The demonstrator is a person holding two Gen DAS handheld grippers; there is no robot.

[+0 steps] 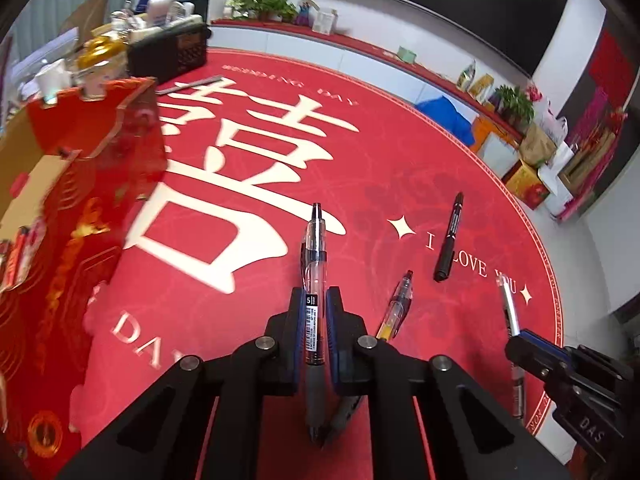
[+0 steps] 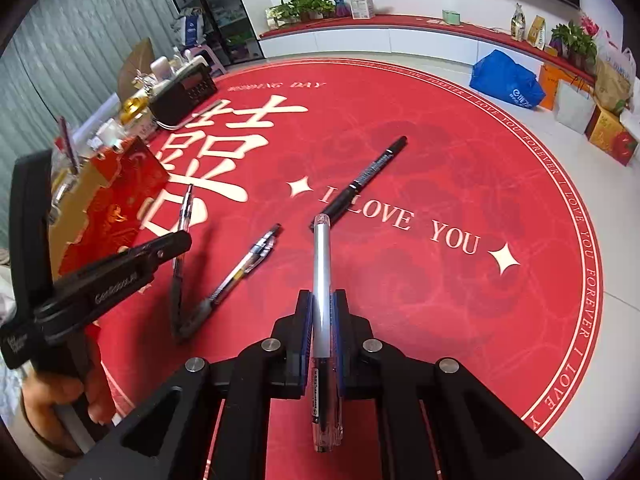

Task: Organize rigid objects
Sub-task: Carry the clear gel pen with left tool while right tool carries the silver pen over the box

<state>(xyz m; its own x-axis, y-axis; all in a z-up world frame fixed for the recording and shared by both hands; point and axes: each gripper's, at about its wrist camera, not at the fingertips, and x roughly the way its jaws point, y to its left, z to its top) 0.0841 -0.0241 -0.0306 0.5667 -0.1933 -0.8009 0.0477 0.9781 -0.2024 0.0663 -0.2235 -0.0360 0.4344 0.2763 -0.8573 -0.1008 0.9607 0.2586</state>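
A clear gel pen with a dark rubber grip is pinched between the closed jaws of the left gripper, lifted off the red round mat. The right gripper is clamped on a silver-capped pen. A black marker and an amber-tinted pen lie on the mat between them; a red box stands at the left

Red round mat: large white double-happiness character; "WEDDING DAY" above it; "I LOVE YOU" between two star marks; rim band repeats "I LOVE YOU FOREVER".
Clear pen: label digit "5".
Right hand-held gripper: body lettered "DAS".
Other print unreadable.
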